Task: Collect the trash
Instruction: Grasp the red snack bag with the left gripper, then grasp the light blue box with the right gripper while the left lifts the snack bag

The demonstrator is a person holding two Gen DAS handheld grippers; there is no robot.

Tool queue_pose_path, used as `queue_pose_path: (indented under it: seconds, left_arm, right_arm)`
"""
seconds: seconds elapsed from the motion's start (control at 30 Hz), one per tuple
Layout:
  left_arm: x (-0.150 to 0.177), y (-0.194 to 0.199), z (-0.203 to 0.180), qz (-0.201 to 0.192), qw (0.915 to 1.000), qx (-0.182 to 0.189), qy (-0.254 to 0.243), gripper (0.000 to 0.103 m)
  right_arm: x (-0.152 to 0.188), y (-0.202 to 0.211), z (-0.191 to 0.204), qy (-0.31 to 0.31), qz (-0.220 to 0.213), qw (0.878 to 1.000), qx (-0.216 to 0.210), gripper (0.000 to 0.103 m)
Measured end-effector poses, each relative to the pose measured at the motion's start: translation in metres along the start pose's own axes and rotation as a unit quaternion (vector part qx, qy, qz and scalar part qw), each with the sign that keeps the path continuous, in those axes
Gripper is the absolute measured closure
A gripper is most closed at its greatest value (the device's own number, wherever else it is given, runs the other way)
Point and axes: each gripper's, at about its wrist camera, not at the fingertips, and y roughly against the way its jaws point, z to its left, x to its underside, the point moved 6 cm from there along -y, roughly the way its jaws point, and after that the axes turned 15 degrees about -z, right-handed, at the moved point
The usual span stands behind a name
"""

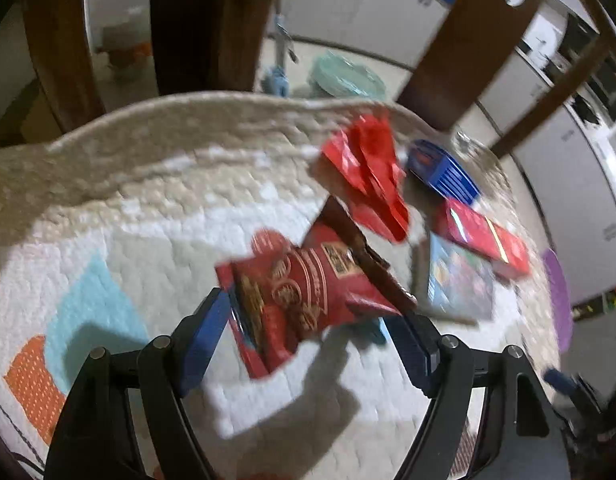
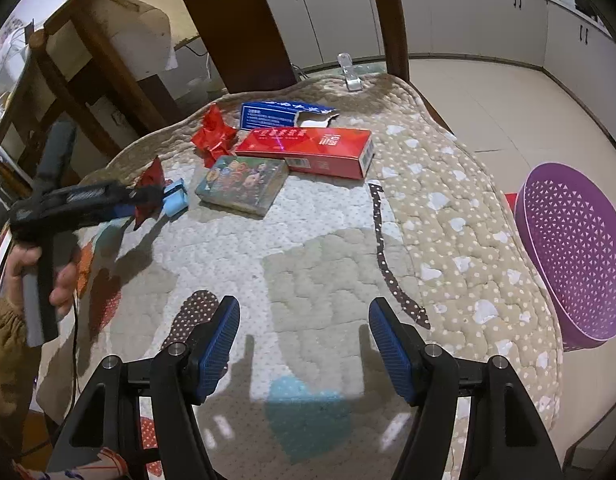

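With the left gripper (image 1: 308,320) clamped on a red snack wrapper (image 1: 308,292) above the quilted table (image 2: 308,240) and the right gripper (image 2: 304,340) wide and empty, collecting seemed barely begun: crumpled red paper (image 2: 214,134), three boxes and the seemingly empty purple basket (image 2: 572,256) at far right remained.

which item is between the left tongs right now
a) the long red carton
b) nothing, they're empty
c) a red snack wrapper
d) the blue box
c: in the left wrist view the red snack wrapper sits between the left tongs, lifted off the quilt; the long red carton and blue box lie on the table, and the right tongs are open and empty.
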Motion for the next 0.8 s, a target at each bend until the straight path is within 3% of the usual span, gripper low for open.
queue_pose_path:
  seconds: [0.13, 0.17, 0.23, 0.3, 0.57, 0.8]
  left_arm:
    - [-0.002, -0.017, -0.004, -0.016, 0.999, -0.035, -0.023, 0.025]
    - [-0.002, -0.016, -0.005, -0.012, 0.9991, -0.034, -0.023, 0.031]
    - [-0.003, -0.013, -0.009, -0.007, 0.9998, -0.018, -0.008, 0.06]
    - [-0.004, -0.008, -0.005, 0.001, 0.9998, -0.02, -0.003, 0.073]
    - [0.03, 0.042, 0.019, 0.016, 0.9987, 0.005, 0.048, 0.075]
    - [0.087, 0.089, 0.028, 0.038, 0.9969, 0.022, 0.065, 0.074]
  right_arm:
    - [0.0, 0.002, 0.001, -0.002, 0.001, 1.0, 0.001, 0.031]
    - [0.001, 0.002, 0.001, -0.002, 0.001, 1.0, 0.002, 0.031]
    - [0.001, 0.003, 0.003, 0.002, 0.001, 1.0, 0.003, 0.031]
    - [0.001, 0.003, 0.005, 0.006, 0.001, 1.0, 0.002, 0.031]
    - [0.002, -0.003, 0.016, 0.01, 0.009, 1.0, -0.011, 0.031]
    - [-0.01, -0.03, 0.061, 0.034, 0.027, 0.997, -0.071, 0.031]
